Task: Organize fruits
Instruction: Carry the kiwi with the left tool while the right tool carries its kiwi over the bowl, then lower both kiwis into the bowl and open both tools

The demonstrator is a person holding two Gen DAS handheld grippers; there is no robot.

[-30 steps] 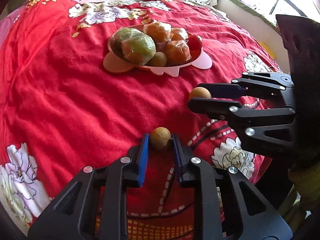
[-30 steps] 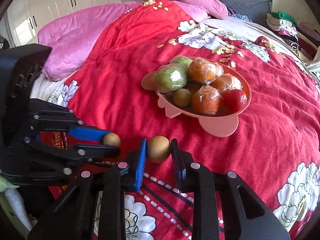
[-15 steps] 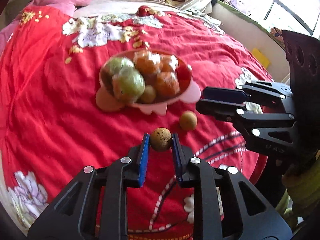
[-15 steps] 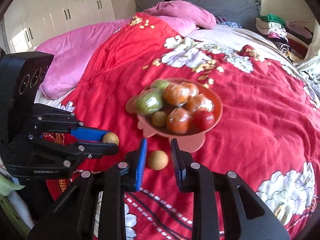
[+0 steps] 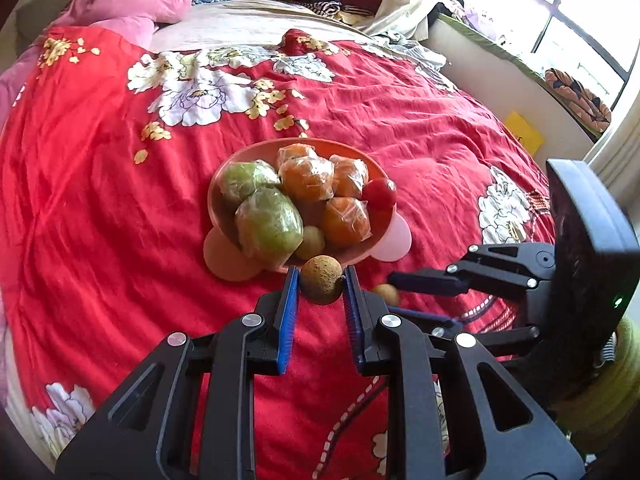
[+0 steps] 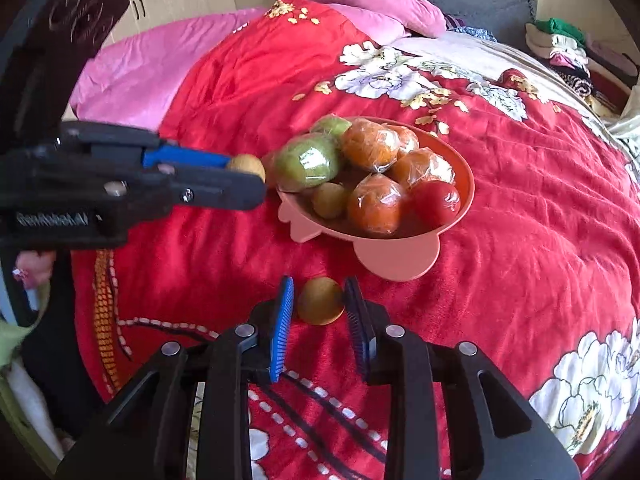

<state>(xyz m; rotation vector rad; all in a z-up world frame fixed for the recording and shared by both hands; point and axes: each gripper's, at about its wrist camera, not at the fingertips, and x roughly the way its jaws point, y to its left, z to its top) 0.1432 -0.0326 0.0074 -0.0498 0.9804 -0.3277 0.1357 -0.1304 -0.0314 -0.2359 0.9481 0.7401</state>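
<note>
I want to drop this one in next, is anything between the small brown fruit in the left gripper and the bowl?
Nothing visible blocks it. The left gripper holds the brown fruit just short of the pink bowl, whose near side is already crowded by a wrapped green fruit.

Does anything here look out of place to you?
Yes: one small brown fruit lies loose on the red quilt, between the right claw's open fingers, while the other fruits sit in the pink bowl.
</note>
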